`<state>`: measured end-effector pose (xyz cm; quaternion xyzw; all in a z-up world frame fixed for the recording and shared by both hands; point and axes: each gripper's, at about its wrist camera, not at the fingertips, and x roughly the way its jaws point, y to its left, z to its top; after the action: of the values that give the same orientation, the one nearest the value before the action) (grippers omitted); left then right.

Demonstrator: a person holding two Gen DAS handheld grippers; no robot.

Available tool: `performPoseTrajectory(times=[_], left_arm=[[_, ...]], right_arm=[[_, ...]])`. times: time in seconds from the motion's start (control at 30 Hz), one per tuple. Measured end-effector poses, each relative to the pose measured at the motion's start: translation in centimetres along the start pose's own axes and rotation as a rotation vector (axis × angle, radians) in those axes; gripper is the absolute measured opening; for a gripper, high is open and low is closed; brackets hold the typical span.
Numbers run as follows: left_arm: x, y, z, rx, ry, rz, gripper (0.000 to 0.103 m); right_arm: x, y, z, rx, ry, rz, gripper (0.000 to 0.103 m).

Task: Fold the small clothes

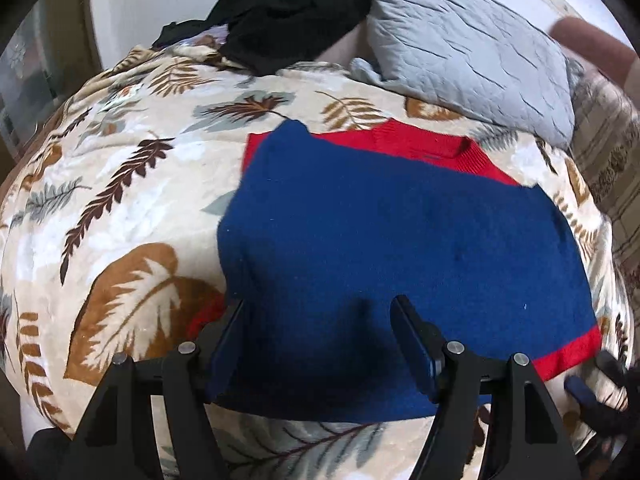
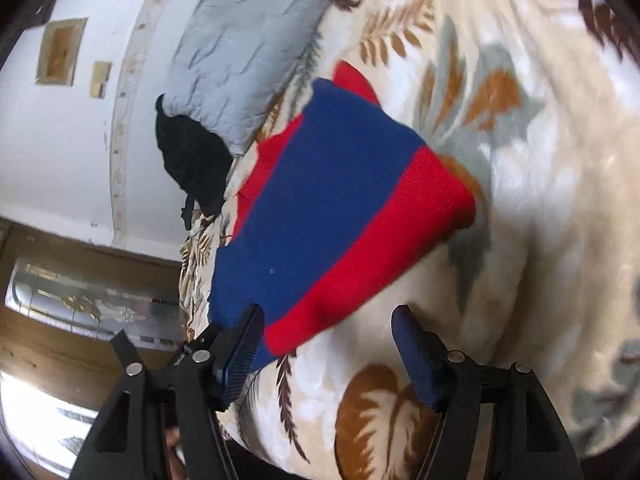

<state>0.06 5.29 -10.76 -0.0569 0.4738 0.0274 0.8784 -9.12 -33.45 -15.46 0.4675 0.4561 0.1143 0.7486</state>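
A small blue sweater with red collar and red hem [image 1: 392, 232] lies flat on the leaf-print blanket [image 1: 120, 200], partly folded with the blue side up. My left gripper [image 1: 320, 308] is open, its jaws spread above the sweater's near edge. The sweater also shows in the right wrist view [image 2: 332, 216], tilted, with its red hem band toward the right. My right gripper [image 2: 328, 324] is open just off the sweater's near corner; its left finger [image 2: 244, 344] is beside the blue edge. The right gripper's tip shows at the left wrist view's lower right [image 1: 592, 392].
A grey quilted pillow [image 1: 472, 52] lies behind the sweater, and a black garment pile [image 1: 288, 8] sits at the back left. A white wall and wooden furniture [image 2: 60, 340] stand beyond the bed in the right wrist view. The blanket [image 2: 540, 200] spreads to the right.
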Motion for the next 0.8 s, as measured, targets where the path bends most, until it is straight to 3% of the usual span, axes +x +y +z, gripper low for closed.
performPoseTrajectory(times=[0.1, 0.17, 0.2, 0.23, 0.27, 0.33, 0.43, 0.47, 0.53, 0.57, 0.6, 0.63, 0.67, 0.7, 0.8], left_arm=[[-0.3, -0.2, -0.1, -0.002, 0.0, -0.017, 0.073], [-0.3, -0.5, -0.3, 0.003, 0.012, -0.021, 0.073], [-0.3, -0.6, -0.4, 0.011, 0.015, -0.016, 0.073], [-0.4, -0.8, -0.4, 0.019, 0.014, -0.014, 0.073], [-0.5, -0.9, -0.4, 0.024, 0.01, -0.014, 0.073], [-1.4, -0.9, -0.3, 0.028, -0.018, -0.016, 0.073], [-2.3, -0.9, 0.4, 0.022, -0.094, -0.01, 0.073], [-1.7, -1.1, 0.7, 0.025, -0.085, -0.008, 0.073], [0.1, -1.8, 1.0, 0.04, -0.031, -0.001, 0.073], [1.2, -2.2, 1.0, 0.068, 0.004, 0.003, 0.073], [2.0, -2.5, 1.0, 0.091, 0.025, 0.013, 0.073], [2.6, -2.6, 0.8, 0.099, 0.029, 0.026, 0.073], [2.9, -2.5, 0.8, 0.092, 0.026, 0.025, 0.073], [3.2, -2.4, 0.9, 0.083, 0.027, 0.019, 0.073], [4.0, -2.6, 0.7, 0.091, 0.018, 0.022, 0.076]], right_arm=[[1.6, -0.5, 1.5, 0.066, -0.04, -0.029, 0.069], [1.8, 0.2, 2.3, 0.045, -0.092, -0.063, 0.069], [2.0, 0.4, 2.6, 0.026, -0.105, -0.085, 0.054], [2.6, 0.4, 3.0, -0.003, -0.101, -0.14, 0.026], [3.6, -0.3, 3.2, 0.019, -0.061, -0.171, 0.01], [3.2, 0.3, 2.9, -0.01, -0.075, -0.185, 0.009], [-0.3, 5.6, 0.9, -0.24, -0.208, -0.242, 0.009], [-0.1, 5.5, 0.8, -0.25, -0.2, -0.269, 0.009], [2.5, 3.7, 1.6, -0.228, -0.104, -0.356, 0.016], [3.6, 1.6, 2.0, -0.163, -0.031, -0.318, 0.019], [2.7, 1.1, 2.1, -0.145, -0.061, -0.265, 0.022], [1.7, 1.1, 2.2, -0.141, -0.062, -0.242, 0.028], [0.7, 1.5, 2.2, -0.15, -0.054, -0.235, 0.048], [-0.3, 1.9, 2.2, -0.16, -0.055, -0.23, 0.075], [-3.7, 3.2, 3.0, -0.221, -0.111, -0.225, 0.076]])
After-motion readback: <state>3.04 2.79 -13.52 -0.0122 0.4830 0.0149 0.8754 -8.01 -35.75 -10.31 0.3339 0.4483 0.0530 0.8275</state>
